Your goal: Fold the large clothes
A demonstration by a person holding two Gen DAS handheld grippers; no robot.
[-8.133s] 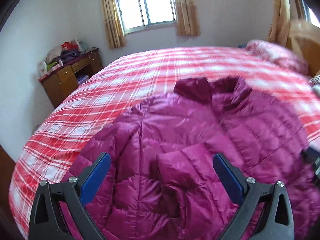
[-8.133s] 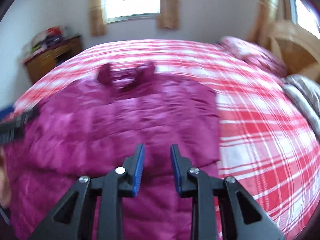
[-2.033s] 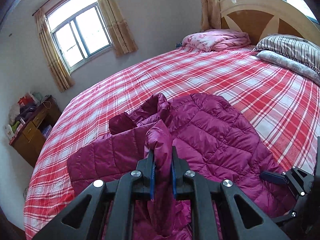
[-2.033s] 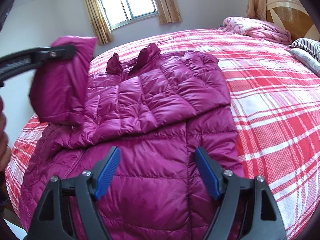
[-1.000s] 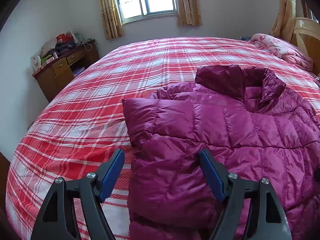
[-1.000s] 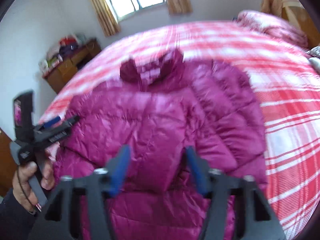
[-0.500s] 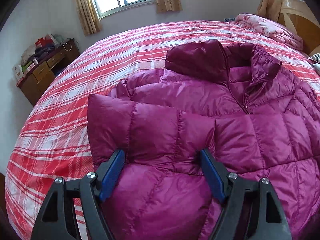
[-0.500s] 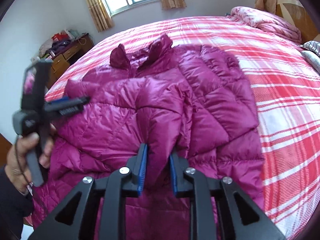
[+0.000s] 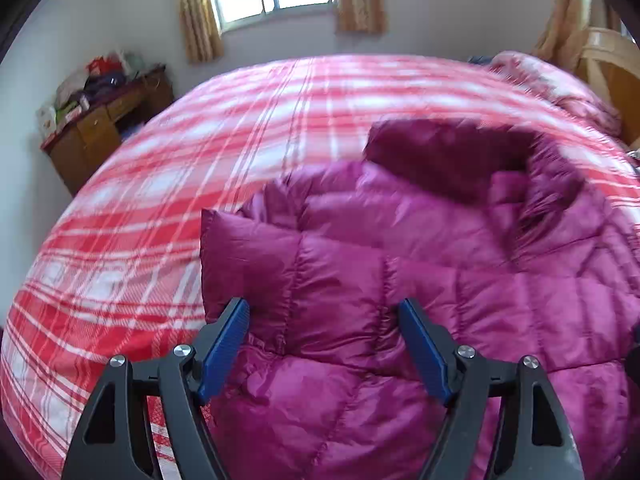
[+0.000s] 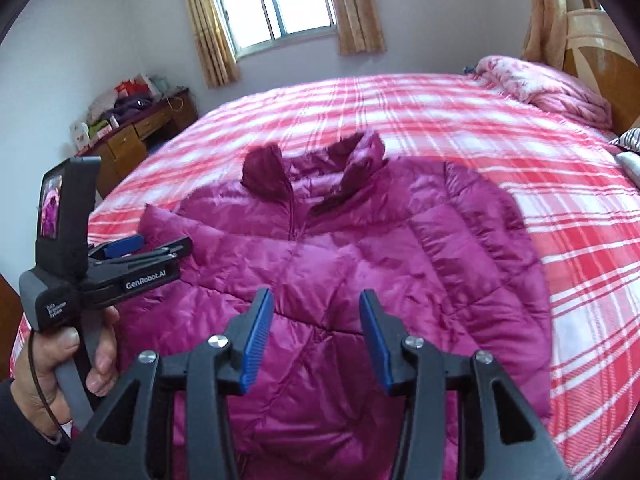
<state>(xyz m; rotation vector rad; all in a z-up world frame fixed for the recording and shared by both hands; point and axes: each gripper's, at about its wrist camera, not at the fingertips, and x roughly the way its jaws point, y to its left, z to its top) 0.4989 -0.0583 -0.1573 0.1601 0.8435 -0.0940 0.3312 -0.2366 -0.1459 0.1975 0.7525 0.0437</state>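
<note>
A magenta quilted puffer jacket lies front up on the red plaid bed, collar toward the window, both sleeves folded in across its chest. My left gripper hovers open over the folded left sleeve, with nothing pressed between its blue pads. It also shows in the right wrist view, where the left gripper is held by a hand at the jacket's left edge. My right gripper is over the jacket's lower middle; its jaws are opening and the fabric lies below them, not pinched.
The bed with its red and white plaid cover extends far and right of the jacket. A pink quilt and wooden headboard are at the far right. A cluttered wooden desk stands at the left wall under the window.
My right gripper, shut on a jacket sleeve half a second ago, has let it go and spread its jaws. The left gripper stayed open and shifted left toward the folded sleeve's edge.
</note>
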